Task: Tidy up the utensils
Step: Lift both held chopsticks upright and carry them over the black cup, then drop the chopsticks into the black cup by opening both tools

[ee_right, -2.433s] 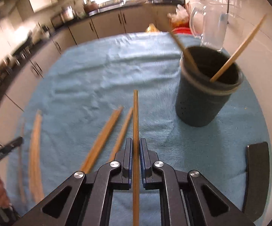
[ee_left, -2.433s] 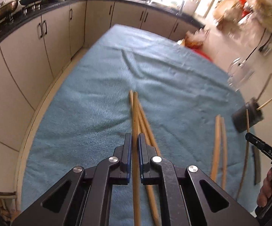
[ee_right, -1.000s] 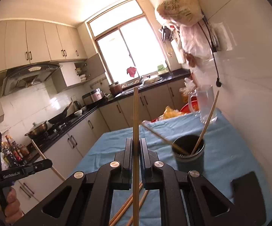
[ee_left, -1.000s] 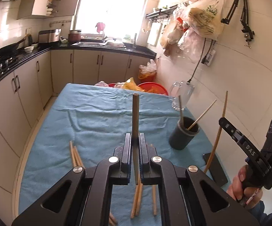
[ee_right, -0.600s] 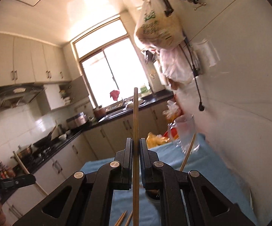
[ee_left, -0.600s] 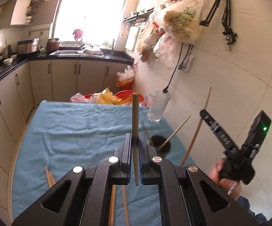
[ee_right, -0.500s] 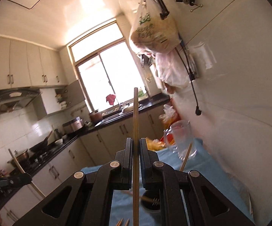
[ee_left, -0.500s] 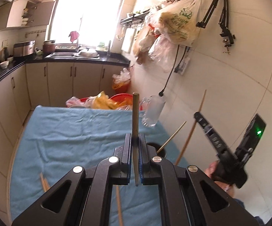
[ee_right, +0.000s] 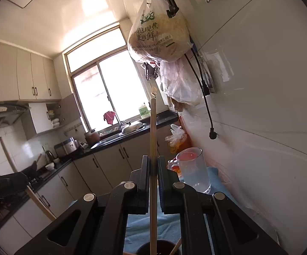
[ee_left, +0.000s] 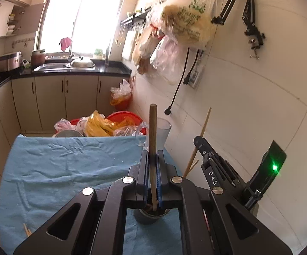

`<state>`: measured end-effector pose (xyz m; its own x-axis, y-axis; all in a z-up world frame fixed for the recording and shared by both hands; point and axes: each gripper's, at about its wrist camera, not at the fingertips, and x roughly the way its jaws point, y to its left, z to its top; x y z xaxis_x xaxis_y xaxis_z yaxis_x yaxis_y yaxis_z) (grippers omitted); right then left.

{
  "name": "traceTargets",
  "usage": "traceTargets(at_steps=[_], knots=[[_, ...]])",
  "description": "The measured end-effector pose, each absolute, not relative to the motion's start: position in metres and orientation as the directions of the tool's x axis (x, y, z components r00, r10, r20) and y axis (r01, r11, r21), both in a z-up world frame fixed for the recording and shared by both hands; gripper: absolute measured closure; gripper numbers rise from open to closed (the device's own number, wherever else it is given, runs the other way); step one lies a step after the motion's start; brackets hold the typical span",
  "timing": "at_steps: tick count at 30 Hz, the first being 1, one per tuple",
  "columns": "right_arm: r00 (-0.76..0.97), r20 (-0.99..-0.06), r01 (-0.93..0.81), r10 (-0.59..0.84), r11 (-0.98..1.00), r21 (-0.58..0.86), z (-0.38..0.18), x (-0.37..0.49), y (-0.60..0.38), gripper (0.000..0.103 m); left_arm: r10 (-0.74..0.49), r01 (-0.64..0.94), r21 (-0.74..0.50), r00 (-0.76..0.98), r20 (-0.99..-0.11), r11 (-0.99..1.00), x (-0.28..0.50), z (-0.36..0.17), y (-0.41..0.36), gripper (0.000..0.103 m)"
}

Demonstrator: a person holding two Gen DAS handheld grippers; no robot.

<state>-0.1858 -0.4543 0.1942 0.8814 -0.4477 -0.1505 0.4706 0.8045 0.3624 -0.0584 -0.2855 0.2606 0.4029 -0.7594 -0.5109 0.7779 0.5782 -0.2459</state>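
Note:
My left gripper (ee_left: 152,155) is shut on a wooden chopstick (ee_left: 152,131) that stands upright between the pads. Its lower end hangs at the mouth of the dark utensil holder (ee_left: 148,217) on the blue cloth (ee_left: 57,170). My right gripper (ee_right: 152,161) is shut on another upright chopstick (ee_right: 152,136), whose lower end points into the dark holder (ee_right: 145,249) at the bottom edge. In the left wrist view, the right gripper (ee_left: 198,143) sits just right of the holder. In the right wrist view, the left gripper (ee_right: 4,183) shows at the far left.
A glass jug (ee_right: 192,170) stands on the cloth beyond the holder, close to the tiled wall (ee_left: 249,110). Loose chopsticks (ee_left: 27,230) lie at the cloth's near left. Bags (ee_left: 183,27) and a cable (ee_left: 179,87) hang on the wall.
Both grippers have lifted their chopsticks off the cloth and carried them to the right, over the holder. The sticks now stand upright and both views have swung up towards the wall.

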Motion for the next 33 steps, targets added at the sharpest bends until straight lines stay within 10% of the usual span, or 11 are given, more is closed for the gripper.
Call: traceTargets(at_steps=[19,21,30,33], knots=[[0.869,-0.249,0.491,-0.428,0.807,0.327,0.159,-0.181,-0.461,0.095,-0.690,0.741,-0.237,0.389,-0.610,0.628,-0.037,0.208,-0.295,0.096],[0.868,-0.253,0.493,-0.428,0.805,0.329,0.160,-0.183,-0.461,0.093,-0.689,0.734,-0.247,0.388,-0.612,0.633,-0.035,0.210,-0.294,0.084],[0.860,-0.180,0.510,-0.478,0.796,0.325,0.183,-0.212,-0.452,0.062,-0.713,0.731,-0.255,0.423,-0.559,0.633,-0.047,0.232,-0.272,0.070],[0.849,-0.166,0.528,-0.502,0.782,0.330,0.187,-0.229,-0.446,0.040,-0.719,0.727,-0.246,0.459,-0.521,0.642,-0.059,0.241,-0.256,0.048]])
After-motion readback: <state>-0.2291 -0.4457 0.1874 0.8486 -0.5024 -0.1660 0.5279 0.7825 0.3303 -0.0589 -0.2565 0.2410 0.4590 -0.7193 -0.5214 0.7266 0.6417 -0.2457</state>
